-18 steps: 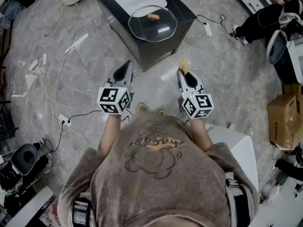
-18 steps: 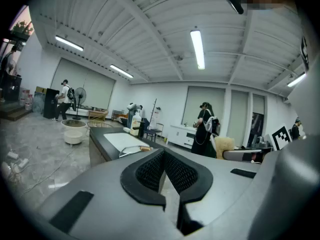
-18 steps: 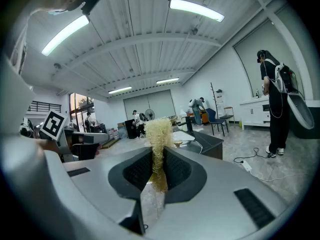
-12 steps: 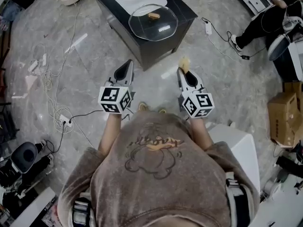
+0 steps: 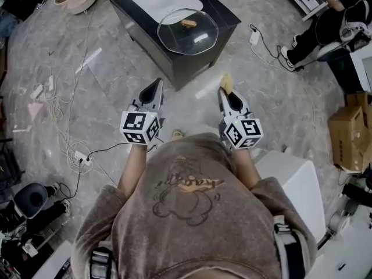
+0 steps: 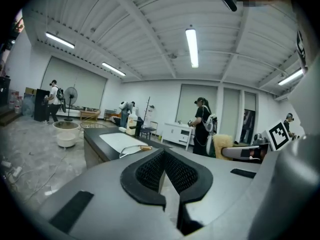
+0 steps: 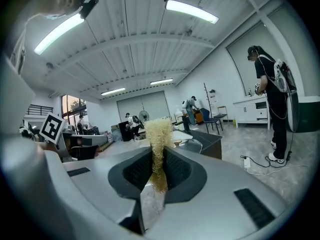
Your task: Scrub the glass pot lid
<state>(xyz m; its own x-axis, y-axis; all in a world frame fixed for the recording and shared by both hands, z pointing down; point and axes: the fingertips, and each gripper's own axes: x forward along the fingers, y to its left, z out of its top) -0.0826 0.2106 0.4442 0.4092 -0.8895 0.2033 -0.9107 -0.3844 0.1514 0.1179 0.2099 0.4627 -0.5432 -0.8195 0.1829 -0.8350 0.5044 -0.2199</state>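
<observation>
Pinching yellow scrubber (image 7: pixel 159 134) in right gripper (image 7: pixel 158 171), left gripper (image 6: pixel 162 171) closed, lid (image 5: pixel 188 31) ahead

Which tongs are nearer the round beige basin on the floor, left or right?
Left. The left tongs sit below and right of the round beige basin; the right tongs, gripping a yellow fibrous scrubber, are farther right.

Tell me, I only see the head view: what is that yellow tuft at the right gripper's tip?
Observer: The right gripper view shows the right gripper shut on a fibrous yellow scrubber that stands up between its pads.
Visitor: And the other one?
Observer: The left gripper view shows the left gripper shut, with nothing in it.
Visitor: Anyone standing nearby?
Observer: A person in black stands beyond the dark counter.
</observation>
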